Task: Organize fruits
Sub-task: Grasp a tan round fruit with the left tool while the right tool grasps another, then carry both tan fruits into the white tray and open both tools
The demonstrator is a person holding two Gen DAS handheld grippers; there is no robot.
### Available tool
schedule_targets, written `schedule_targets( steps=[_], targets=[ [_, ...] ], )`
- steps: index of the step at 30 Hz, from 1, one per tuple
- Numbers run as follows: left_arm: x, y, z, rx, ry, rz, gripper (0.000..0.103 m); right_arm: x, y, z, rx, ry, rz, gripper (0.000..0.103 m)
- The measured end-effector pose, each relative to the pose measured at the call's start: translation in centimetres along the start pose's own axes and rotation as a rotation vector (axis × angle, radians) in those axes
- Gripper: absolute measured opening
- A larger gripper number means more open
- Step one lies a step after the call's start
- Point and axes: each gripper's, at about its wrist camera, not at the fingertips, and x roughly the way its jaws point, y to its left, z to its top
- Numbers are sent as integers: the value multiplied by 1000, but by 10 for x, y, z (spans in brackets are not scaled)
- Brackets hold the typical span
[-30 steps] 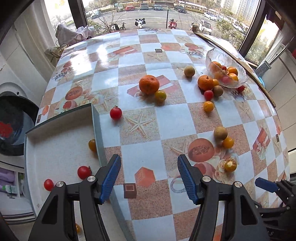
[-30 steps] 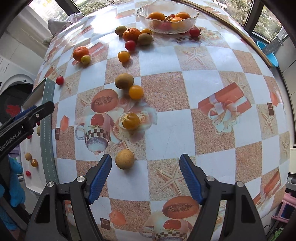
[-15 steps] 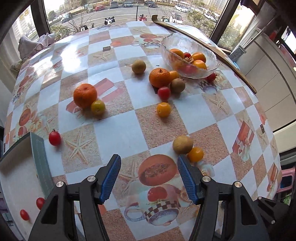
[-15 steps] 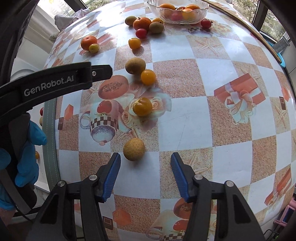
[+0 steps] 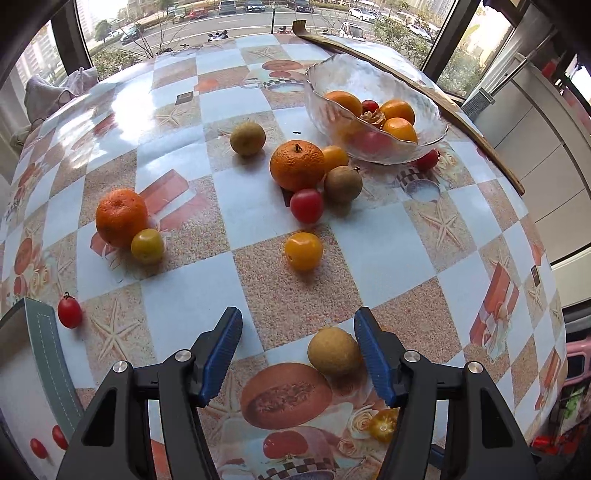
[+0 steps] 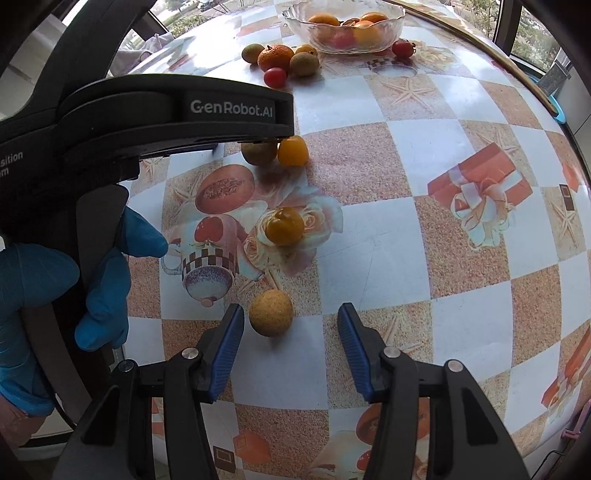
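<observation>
While right tongs (image 6: 291, 343) close, longan (image 6: 271, 312) between, seemingly untouched, pointing steeply down.

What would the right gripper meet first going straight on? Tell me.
Probably the bare tablecloth. The right gripper is closing its jaws; the tan round fruit sits between them, left of centre, untouched.

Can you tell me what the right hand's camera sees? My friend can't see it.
The right gripper points down at a checkered tablecloth, its blue jaws closing around a small tan round fruit without touching it yet. A blue-gloved hand holds the left gripper's black body on the left; a glass bowl of fruit sits far back.
</observation>
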Motion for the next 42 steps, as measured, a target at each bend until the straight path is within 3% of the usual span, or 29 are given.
schedule_targets(
  steps=[4, 10, 15, 25, 42],
  targets=[
    [0, -5, -7, 52, -1, 43, 65, 2, 5, 4, -34, 0, -22, 27],
    [-1, -9, -14, 93, -18, 67, 63, -2, -10, 6, -8, 4, -47, 27],
    [-3, -17, -12, 124, -36, 53, 29, -9, -35, 7, 48, 3, -68, 27],
    [-23, 5, -36, -8, -16, 13, 29, -18, -57, 17, 91, -4, -48, 27],
    [-73, 52, -76, -164, -62, 40, 29, -21, -17, 32, -1, -5, -10, 27]
  ],
)
